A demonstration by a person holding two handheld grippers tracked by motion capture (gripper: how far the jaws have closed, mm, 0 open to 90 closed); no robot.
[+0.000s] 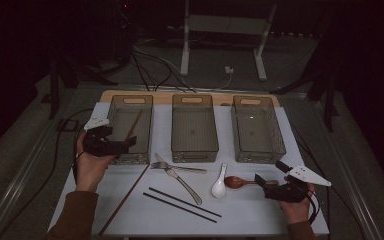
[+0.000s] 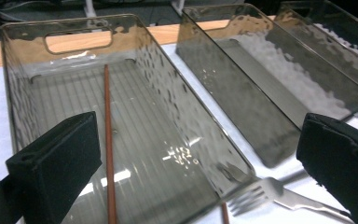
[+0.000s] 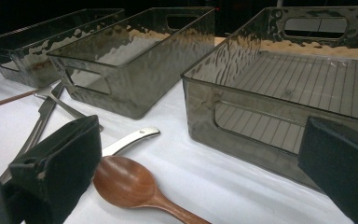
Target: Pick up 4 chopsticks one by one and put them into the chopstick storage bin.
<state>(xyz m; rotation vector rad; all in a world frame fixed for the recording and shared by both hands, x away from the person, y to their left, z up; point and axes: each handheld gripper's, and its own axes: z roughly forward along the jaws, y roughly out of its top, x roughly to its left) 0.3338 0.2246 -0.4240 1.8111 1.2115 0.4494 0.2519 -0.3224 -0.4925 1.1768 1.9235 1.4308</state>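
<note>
The desk [image 1: 260,210], draped in white, carries three smoky transparent bins in a row along its far side. The left bin [image 1: 147,107] holds one reddish-brown chopstick [image 1: 132,126] lying lengthwise on its ribbed floor; in the left gripper view the same chopstick [image 2: 107,140] runs from the handle cut-out toward the near wall. The middle bin [image 1: 194,150] and the right bin [image 1: 275,140] show bare ribbed floors. The left claw [image 1: 130,143] hangs at the near rim of the left bin, jaws spread wide and released, with nothing between them. The right claw [image 1: 260,182] rests low on the desk in front of the right bin, jaws likewise apart and empty, the bowl of a wooden spoon [image 1: 236,182] lying just ahead of them. Loose on the desk before the bins: a second reddish-brown chopstick [image 1: 125,197], two black chopsticks [image 1: 182,204], a metal fork [image 1: 172,167], a metal spoon [image 1: 182,184], and a white ceramic spoon [image 1: 219,186].
</note>
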